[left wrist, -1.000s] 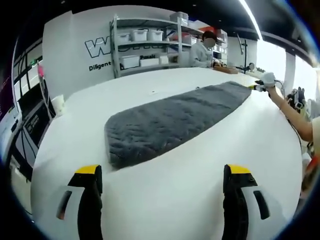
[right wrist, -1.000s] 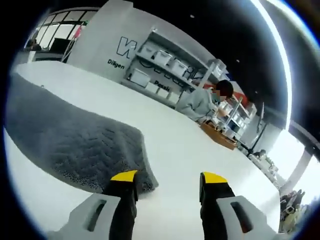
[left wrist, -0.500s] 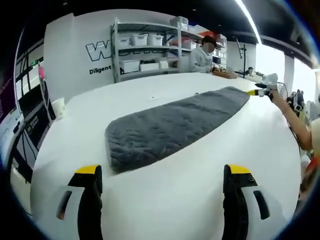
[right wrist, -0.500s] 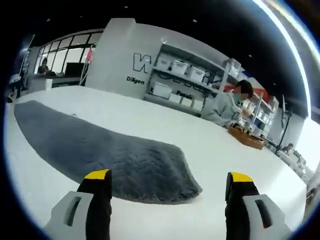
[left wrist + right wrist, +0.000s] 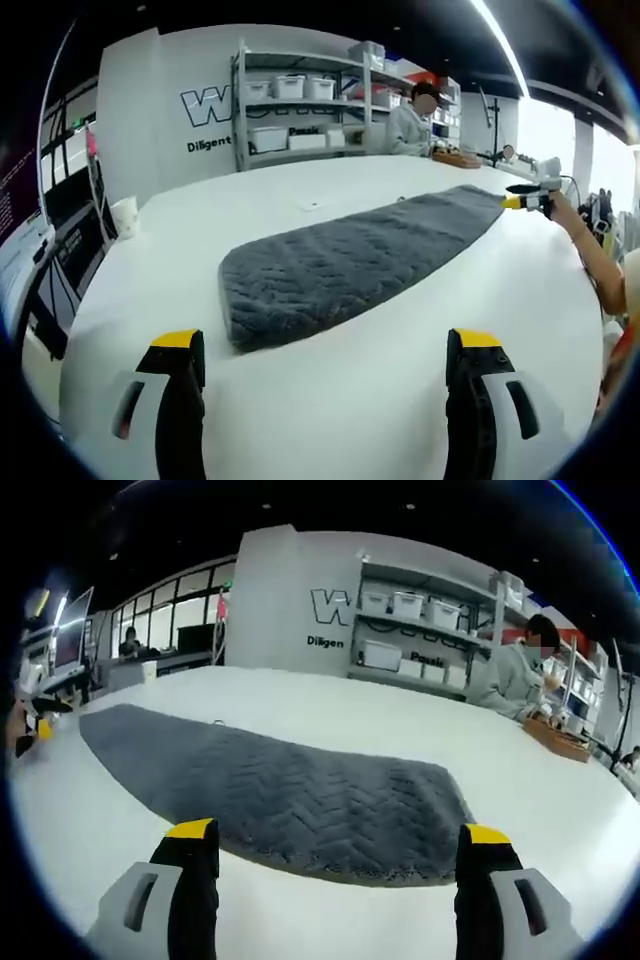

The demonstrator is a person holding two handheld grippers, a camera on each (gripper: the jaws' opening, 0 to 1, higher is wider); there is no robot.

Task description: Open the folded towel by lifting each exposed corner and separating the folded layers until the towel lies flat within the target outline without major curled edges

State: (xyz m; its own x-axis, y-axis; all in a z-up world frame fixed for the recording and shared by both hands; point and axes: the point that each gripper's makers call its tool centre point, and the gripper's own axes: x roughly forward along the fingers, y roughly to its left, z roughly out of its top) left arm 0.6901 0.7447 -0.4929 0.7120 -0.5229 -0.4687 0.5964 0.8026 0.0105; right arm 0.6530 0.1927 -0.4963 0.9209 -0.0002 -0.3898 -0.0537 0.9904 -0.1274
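- Towel, a dark grey quilted cloth with a herringbone stitch, lies as a long folded strip on the white table, ahead of both grippers and touching neither.
- Left gripper hovers near one short end of the strip, its yellow-tipped jaws spread wide with nothing between them.
- Right gripper faces the other short end in the same way, jaws apart and empty. In the left gripper view it appears far off, beside the distant end.
- I judge the cloth as soft, thick and a little heavy. It will sag and drape, not slide easily.
- Best hold seems the top layer at a corner of each short end, pinching only one layer.
- No target outline can be made out on the table.
- Farther back stand metal shelves with white boxes, and a seated person.
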